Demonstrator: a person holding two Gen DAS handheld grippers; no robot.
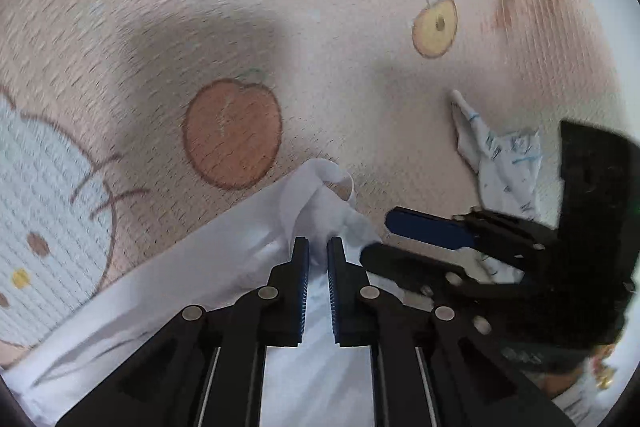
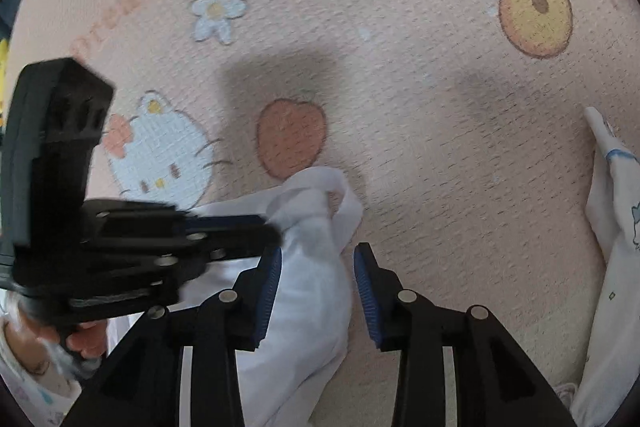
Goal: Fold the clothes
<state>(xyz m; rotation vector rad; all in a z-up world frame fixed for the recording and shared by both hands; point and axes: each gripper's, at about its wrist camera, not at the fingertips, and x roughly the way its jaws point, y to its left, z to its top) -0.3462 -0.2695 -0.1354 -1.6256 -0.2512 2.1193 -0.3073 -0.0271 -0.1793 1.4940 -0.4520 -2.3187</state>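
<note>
Left gripper (image 1: 318, 251) is clamped on a bunched corner of the white garment (image 1: 224, 259), jaws nearly together with cloth pinched between them. Right gripper (image 2: 318, 263) stands spread, jaws parted either side of the same bunch; the cloth sits between them but I see no squeeze.

Garment position: in the left wrist view it runs from 8 o'clock up to centre, with a loose loop of fabric just past the fingertips at 12 o'clock of the jaws. It lies on a pink cartoon-print mat (image 2: 420, 147).

Step, as I judge it: grasping a corner or hem, one hand holding while the other lines up. Could equally be the right hand letting go once a fold is laid; the frames don't settle it. If it is a grasp, the right jaws need to bite cloth clear of the left fingertips, which sit very close.

View differences:
- Left wrist: shows the long straight edge of the garment, and a second, blue-printed white cloth (image 1: 500, 155) at 3 o'clock.
- Right wrist: shows the hand (image 2: 86, 343) on the left gripper's handle at 8 o'clock, plus that printed cloth at 4 o'clock.
</note>
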